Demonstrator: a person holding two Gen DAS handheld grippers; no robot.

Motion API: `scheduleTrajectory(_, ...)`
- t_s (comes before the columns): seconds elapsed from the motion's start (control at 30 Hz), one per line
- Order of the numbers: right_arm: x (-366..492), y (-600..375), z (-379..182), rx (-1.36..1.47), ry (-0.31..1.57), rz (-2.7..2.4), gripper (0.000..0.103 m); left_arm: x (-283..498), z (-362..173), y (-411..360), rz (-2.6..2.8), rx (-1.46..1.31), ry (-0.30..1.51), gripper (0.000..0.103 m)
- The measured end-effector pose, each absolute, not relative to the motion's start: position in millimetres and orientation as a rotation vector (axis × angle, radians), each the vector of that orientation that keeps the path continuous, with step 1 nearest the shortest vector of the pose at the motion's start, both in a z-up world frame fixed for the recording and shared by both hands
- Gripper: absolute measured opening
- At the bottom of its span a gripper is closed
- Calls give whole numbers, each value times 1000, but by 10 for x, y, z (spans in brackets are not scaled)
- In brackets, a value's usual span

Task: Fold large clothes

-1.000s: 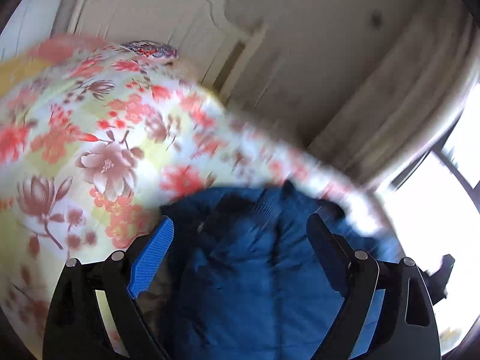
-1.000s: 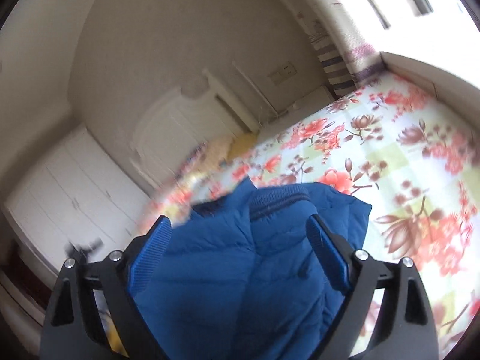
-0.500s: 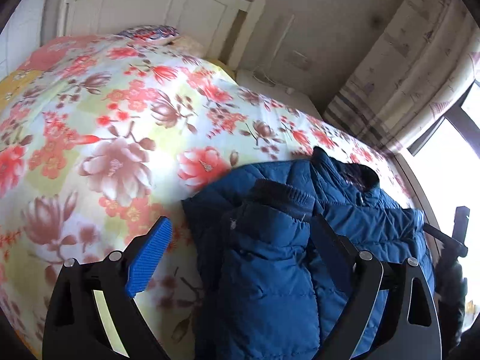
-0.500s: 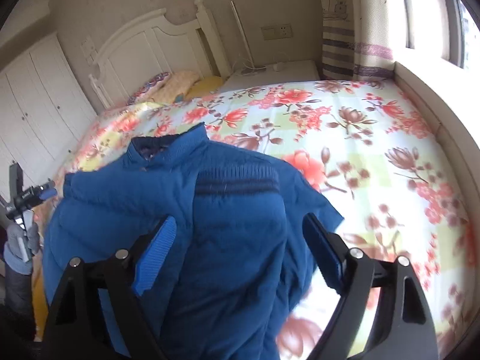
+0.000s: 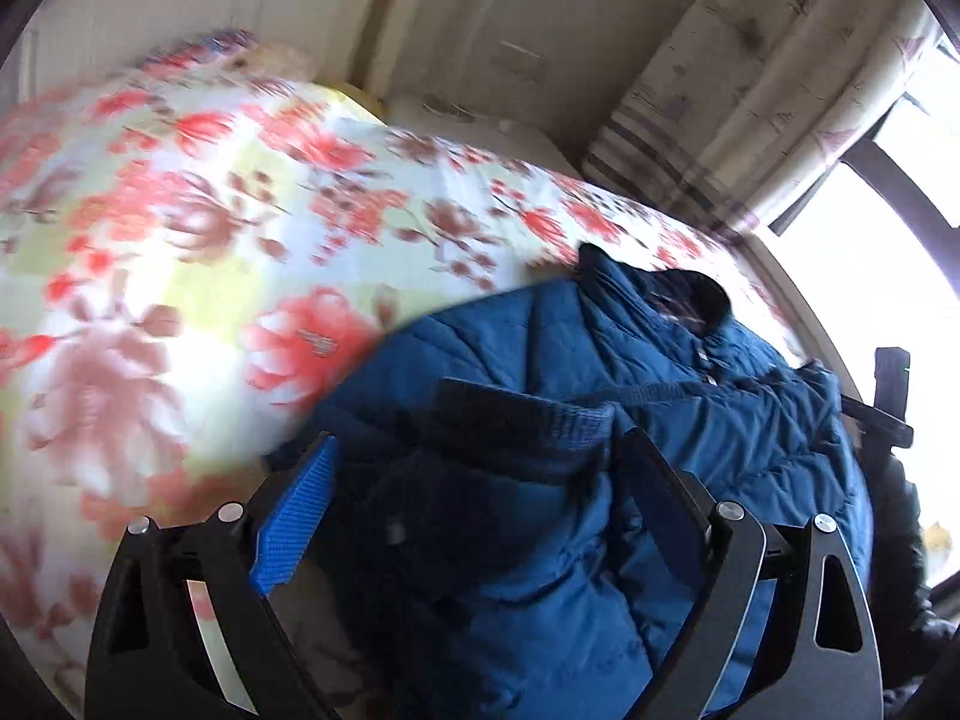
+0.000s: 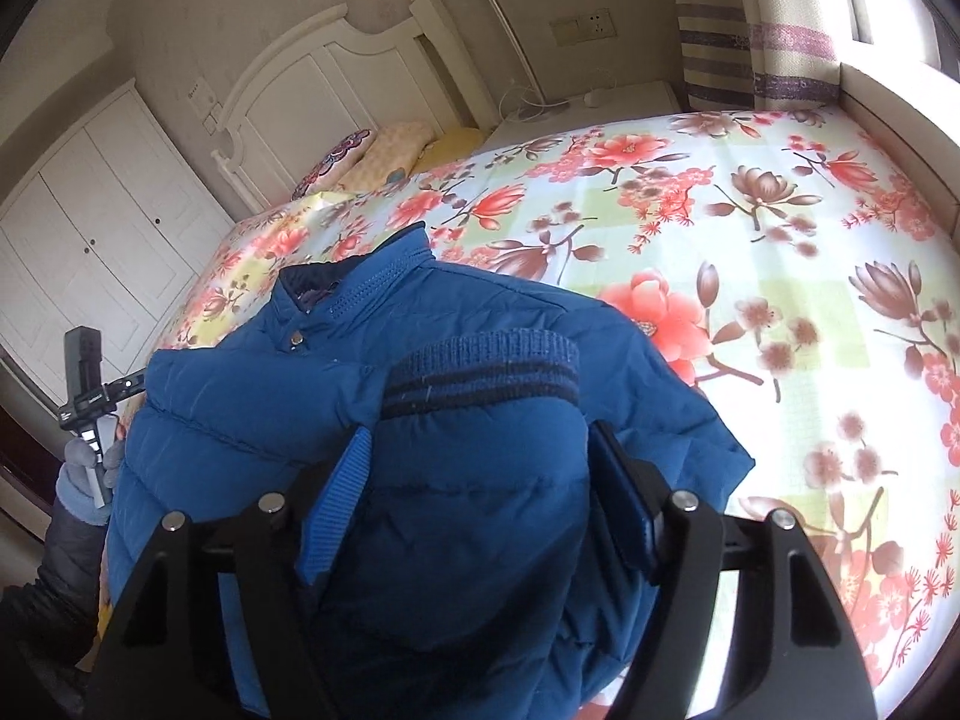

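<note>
A blue padded jacket [image 6: 258, 396] lies on the flowered bedspread [image 6: 750, 252], collar towards the headboard. One sleeve with a ribbed, dark-striped cuff [image 6: 480, 372] is folded over its body. My right gripper [image 6: 480, 456] is open, its fingers either side of that sleeve. In the left wrist view the jacket [image 5: 690, 420] fills the lower right and its dark cuff [image 5: 522, 414] lies between the fingers of my open left gripper [image 5: 474, 468]. The left view is blurred.
A white headboard [image 6: 312, 90] with pillows [image 6: 384, 150] stands at the far end. A white wardrobe [image 6: 96, 222] is on the left, a nightstand [image 6: 588, 108] and striped curtain [image 6: 756, 30] by the window. The other gripper and gloved hand [image 6: 84, 420] show at the bed's edge.
Both grippers have come lower and closer to the jacket. The right gripper's fingers have narrowed around the folded sleeve. The left view has swung slightly and blurred.
</note>
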State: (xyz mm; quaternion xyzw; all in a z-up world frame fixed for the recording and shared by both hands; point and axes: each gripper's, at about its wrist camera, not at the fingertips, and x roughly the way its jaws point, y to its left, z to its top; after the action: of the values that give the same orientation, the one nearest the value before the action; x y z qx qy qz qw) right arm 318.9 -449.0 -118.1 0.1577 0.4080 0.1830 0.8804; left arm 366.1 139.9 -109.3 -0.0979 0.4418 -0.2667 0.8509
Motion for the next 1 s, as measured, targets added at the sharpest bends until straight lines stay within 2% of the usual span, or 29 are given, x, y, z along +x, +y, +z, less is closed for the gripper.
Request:
scheduleTrajectory(0.03,3186,-4497,-1182,329,849,384,71,3681,-1136,1358,-617,-219,945,64)
scheduleTrajectory(0.07,3186,-4496,-1185,329,848,388,70,3661,-1146,1331,-609,-203,935,57)
scheduleTrajectory(0.1,3180,-4497,-1183,331,846,391,66,3627,-1127,1333,-579,-192,909,35)
scheduleTrajectory(0.13,3173,-4500,-1186,335,842,399,56,3544,-1075,1360,-544,-193,866,23)
scheduleTrajectory(0.17,3145,-4499,-1170,329,825,397,31,3428,-998,1394,-539,-210,819,21)
scheduleTrajectory(0.2,3093,-4487,-1128,318,796,401,22,3283,-899,1419,-525,-217,763,20)
scheduleTrajectory(0.23,3011,-4454,-1055,300,758,405,17,3088,-762,1431,-513,-218,701,19)
scheduleTrajectory(0.3,2722,-4351,-803,233,664,371,15,2828,-473,1435,-514,-216,624,19)
scheduleTrajectory(0.37,2426,-4279,-534,217,579,378,15,2882,-246,1432,-513,-222,613,19)
scheduleTrajectory(0.5,2457,-4308,-49,242,509,334,14,3665,69,1279,-433,-222,706,20)
scheduleTrajectory(0.6,2972,-4397,109,285,550,265,15,4258,-176,1037,-356,-150,851,20)
scheduleTrajectory(0.67,3356,-4409,-39,286,637,198,15,4564,-638,870,-297,-121,967,20)
scheduleTrajectory(0.77,3887,-4398,-738,307,847,97,15,4641,-1273,737,-207,-38,993,24)
scheduleTrajectory(0.83,3976,-4428,-1206,378,906,96,19,4594,-1276,871,-209,-109,942,25)
scheduleTrajectory(1.0,3891,-4555,-1243,481,853,141,18,4479,-1079,905,-199,-103,860,25)
